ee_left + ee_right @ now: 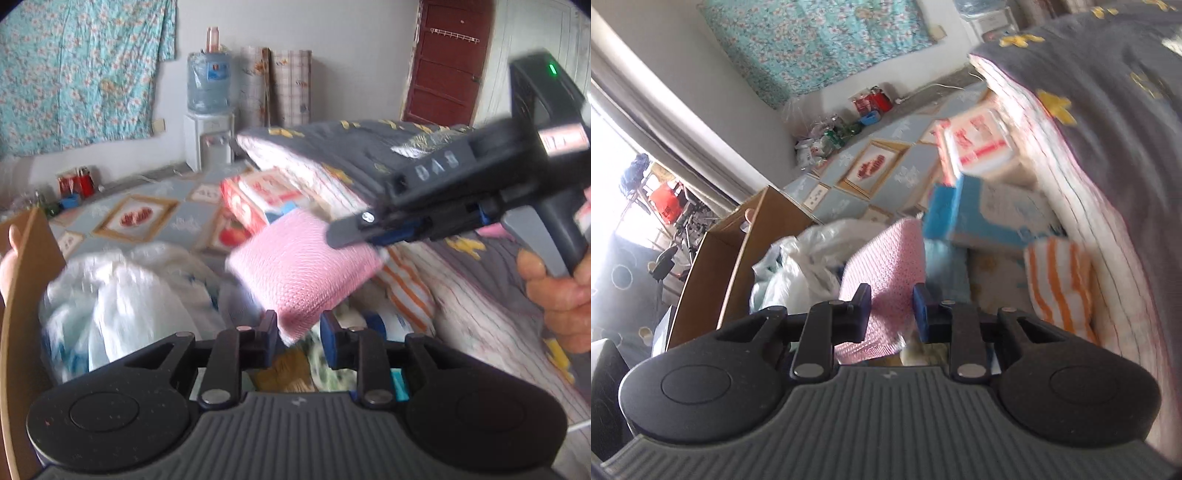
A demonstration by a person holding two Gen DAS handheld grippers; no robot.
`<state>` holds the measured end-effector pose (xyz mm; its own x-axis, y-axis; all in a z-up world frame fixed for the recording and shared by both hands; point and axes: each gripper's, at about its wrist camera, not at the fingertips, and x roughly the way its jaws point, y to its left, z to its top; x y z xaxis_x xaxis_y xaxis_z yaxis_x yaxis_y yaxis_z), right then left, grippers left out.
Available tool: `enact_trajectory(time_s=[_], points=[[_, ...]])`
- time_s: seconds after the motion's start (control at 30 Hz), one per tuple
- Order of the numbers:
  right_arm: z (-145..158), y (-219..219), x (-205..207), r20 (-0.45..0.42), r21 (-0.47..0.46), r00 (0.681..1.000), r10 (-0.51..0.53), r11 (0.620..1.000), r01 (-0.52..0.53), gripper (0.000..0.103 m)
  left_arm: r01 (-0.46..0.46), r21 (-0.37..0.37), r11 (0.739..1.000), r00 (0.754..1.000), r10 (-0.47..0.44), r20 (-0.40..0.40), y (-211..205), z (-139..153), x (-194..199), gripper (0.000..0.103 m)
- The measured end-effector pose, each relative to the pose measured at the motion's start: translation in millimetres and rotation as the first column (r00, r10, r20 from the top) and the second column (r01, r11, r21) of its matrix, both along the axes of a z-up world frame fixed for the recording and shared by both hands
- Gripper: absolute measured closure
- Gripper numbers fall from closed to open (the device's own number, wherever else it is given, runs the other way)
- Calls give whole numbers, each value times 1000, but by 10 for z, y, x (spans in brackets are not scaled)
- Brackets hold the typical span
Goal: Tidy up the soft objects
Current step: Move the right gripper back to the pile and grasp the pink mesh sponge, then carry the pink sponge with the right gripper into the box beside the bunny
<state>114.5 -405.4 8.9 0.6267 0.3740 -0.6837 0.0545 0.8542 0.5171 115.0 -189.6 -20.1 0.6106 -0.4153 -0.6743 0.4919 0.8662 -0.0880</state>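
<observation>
A folded pink knitted cloth (303, 266) hangs in the air between both grippers. My left gripper (298, 334) is shut on its lower corner. My right gripper (891, 312) is shut on the cloth (886, 280) too; in the left wrist view its fingers (354, 230) pinch the cloth's upper right edge. An orange-and-white striped towel (1058, 284) lies to the right against a folded grey quilt (1108, 129) with yellow shapes. The view is motion-blurred.
A white plastic bag (122, 295) lies at the left beside a wooden board (22, 280). Red and blue cartons (982, 184) stand behind the cloth. A water dispenser (208, 122) stands at the far wall and a red door (447, 62) at the right.
</observation>
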Motion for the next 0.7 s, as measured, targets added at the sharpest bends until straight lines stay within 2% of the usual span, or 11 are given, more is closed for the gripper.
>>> enact_trajectory(time_s=[0.1,0.17,0.27,0.4,0.47,0.7], points=[[-209,-70,-156,-44,53,999,-19,998,22,83,15,-19,1000,999,-16,-45,67,-80,-59,59],[-309,-106,-201,-70,84,997,-29,996,35,81,22,-32,999,997,-24,-69,83,-108,-54,57],[-325,-163,-212,-62,117,997,-46,992,53,79,13,-42,999,997,-16,-76,58,-100,-29,50],[-301,-217,-133,-45,123,997,-55,991,60,67,8,-74,997,998,-13,-67,9,-32,52,37],[-336,-246,-64,-56,152,997,-52,987,60,61,5,-79,997,997,-11,-75,-15,-15,115,37],[-480,-255,119,-94,196,995,-39,979,57,57,-8,-130,991,992,-9,-128,-19,-18,313,35]])
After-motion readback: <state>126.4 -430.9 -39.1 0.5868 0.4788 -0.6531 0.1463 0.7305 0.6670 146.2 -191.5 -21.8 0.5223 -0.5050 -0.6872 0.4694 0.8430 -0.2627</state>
